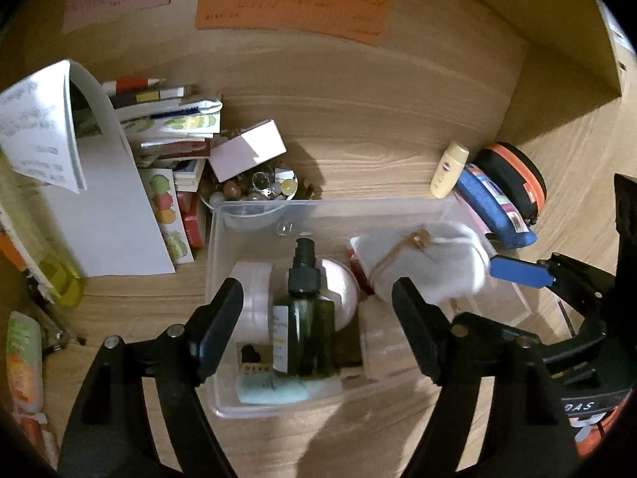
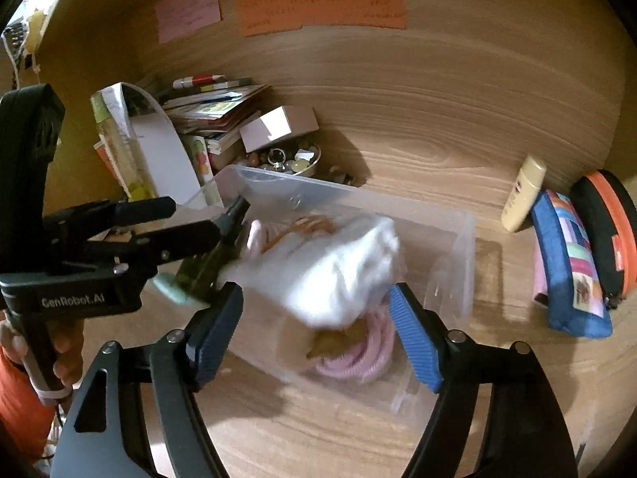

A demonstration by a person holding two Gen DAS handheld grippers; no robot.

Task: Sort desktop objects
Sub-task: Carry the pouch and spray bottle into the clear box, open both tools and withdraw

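**Right wrist view: white pouch dropping into the clear bin**

Right wrist view shows the right claw (image 2: 316, 332) with its blue-padded jaws standing wide, nothing pressed between them; just ahead of the jaws a white pouch (image 2: 338, 267) with a tan cord hangs blurred over the right part of the clear plastic bin (image 2: 458, 247), so it looks let go and on its way down, not yet settled; under it lie a pink coiled cord (image 2: 366, 354) and a brownish packet I cannot name. The bin stands on the wooden table (image 2: 418, 127), and it seems to be the place where small toiletries are gathered.

In the left wrist view the left claw (image 1: 318, 330) is also wide and holds nothing; it hovers over the left part of the bin, above a dark green spray bottle (image 1: 304, 318) that lies among white round jars (image 1: 254, 298), probably ready to steady or rearrange what is already inside.

Outside the bin, things wait unsorted: a cream tube (image 1: 450, 169), a blue pencil case (image 1: 493, 209) and a black and orange case (image 1: 517, 177) lean together at the right wall; a stack of books (image 1: 167, 127), a pale box (image 1: 247, 149) and a dish of beads (image 1: 258, 189) crowd the left, kept apart by kind as far as I can judge.
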